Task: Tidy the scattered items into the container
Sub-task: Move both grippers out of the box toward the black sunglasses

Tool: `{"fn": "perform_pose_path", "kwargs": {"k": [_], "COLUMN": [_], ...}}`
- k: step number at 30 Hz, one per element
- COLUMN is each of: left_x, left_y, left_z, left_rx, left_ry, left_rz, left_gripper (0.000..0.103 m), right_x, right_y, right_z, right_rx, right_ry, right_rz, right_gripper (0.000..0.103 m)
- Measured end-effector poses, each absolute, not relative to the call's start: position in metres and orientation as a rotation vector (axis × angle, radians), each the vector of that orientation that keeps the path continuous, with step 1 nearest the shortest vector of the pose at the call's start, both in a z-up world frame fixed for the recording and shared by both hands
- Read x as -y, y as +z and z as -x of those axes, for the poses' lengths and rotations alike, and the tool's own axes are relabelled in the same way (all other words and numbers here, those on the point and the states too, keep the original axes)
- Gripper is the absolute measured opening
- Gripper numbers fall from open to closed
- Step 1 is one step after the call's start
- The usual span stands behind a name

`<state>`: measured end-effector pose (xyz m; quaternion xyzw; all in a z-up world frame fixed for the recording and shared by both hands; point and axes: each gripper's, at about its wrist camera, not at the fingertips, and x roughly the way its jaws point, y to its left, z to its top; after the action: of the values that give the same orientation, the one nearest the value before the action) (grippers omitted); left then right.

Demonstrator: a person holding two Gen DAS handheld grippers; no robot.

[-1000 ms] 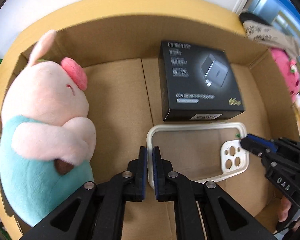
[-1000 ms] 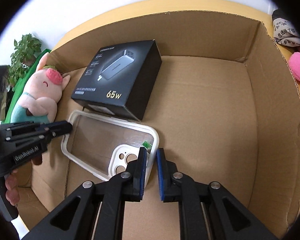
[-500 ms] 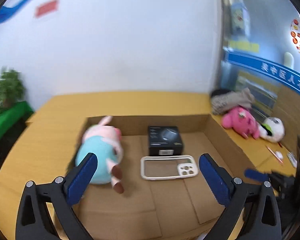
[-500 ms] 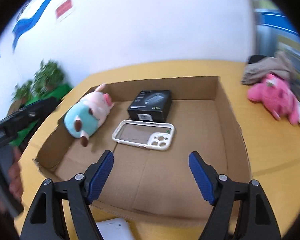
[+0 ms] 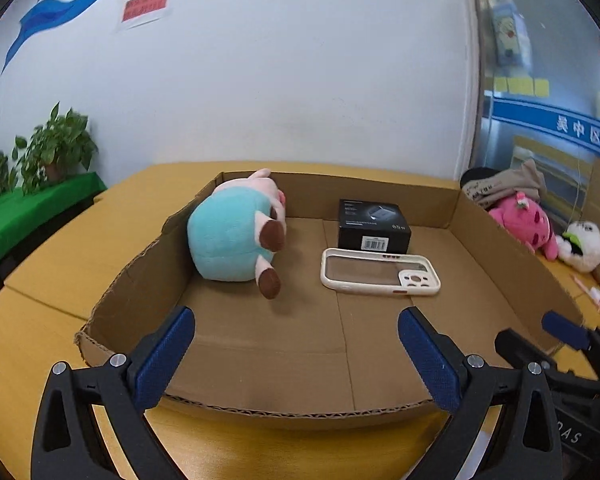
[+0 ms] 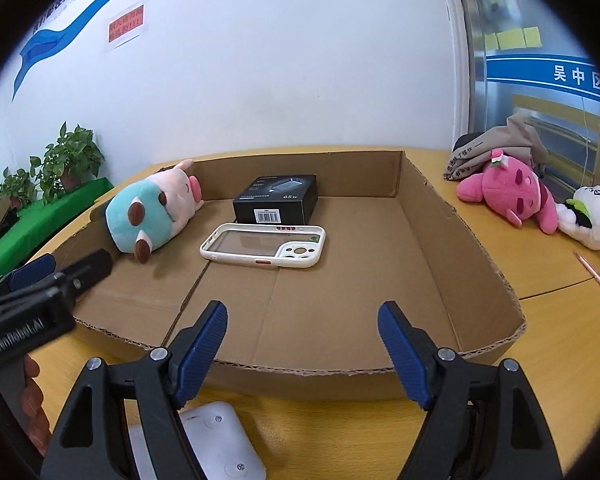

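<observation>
An open cardboard box (image 5: 132, 276) lies on the yellow table. Inside it are a pink pig plush in a teal shirt (image 5: 228, 236) on its side at the left wall, a black charger box (image 5: 374, 224) at the back, and a white phone case (image 5: 380, 276) flat in front of that box. The right wrist view shows the same pig plush (image 6: 152, 212), charger box (image 6: 276, 200) and phone case (image 6: 264, 246). My left gripper (image 5: 296, 320) hangs open and empty over the box's near edge. My right gripper (image 6: 303, 308) is also open and empty there.
Outside the box at the right lie a pink plush (image 6: 508, 196), a white panda plush (image 6: 592, 216), a grey cloth bundle (image 6: 500, 140) and a pink pen (image 6: 596, 280). A white flat object (image 6: 220, 440) lies on the table under my right gripper. Potted plants (image 6: 72, 156) stand far left.
Both grippers were shut on the phone case's rim; they have opened, let it go on the box floor, and pulled back and up to the near edge.
</observation>
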<state>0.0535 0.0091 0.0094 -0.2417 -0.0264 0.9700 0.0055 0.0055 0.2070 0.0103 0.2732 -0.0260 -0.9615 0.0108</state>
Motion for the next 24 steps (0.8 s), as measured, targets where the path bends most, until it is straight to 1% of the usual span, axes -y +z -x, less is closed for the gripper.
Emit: {"fn": "perform_pose_path", "kwargs": {"k": [4,9,16,24], "left_x": [-0.013,-0.011,-0.006,-0.007], "left_y": [0.006,0.002,0.000,0.000], "left_z": [-0.059,-0.061,-0.066,-0.069], "left_rx": [0.052,0.071,0.110,0.102], "left_ry": [3.044,3.044,3.027,3.032], "left_rz": [0.725,0.708,0.669,0.662], "left_gripper": [0.103,0.103,0.103,0.103], "right_x": [-0.203,-0.202,-0.197,-0.197], "right_y": [0.007,0.006,0.004,0.004], "right_z": [-0.008,-0.010,-0.008,-0.007], "right_rx": [0.054,0.042,0.039,0.029], "right_ry": [-3.018,-3.023,-3.077,-3.067], "right_rz": [-0.834,-0.816,-0.801,-0.803], "right_gripper": [0.079,0.079,0.081,0.081]}}
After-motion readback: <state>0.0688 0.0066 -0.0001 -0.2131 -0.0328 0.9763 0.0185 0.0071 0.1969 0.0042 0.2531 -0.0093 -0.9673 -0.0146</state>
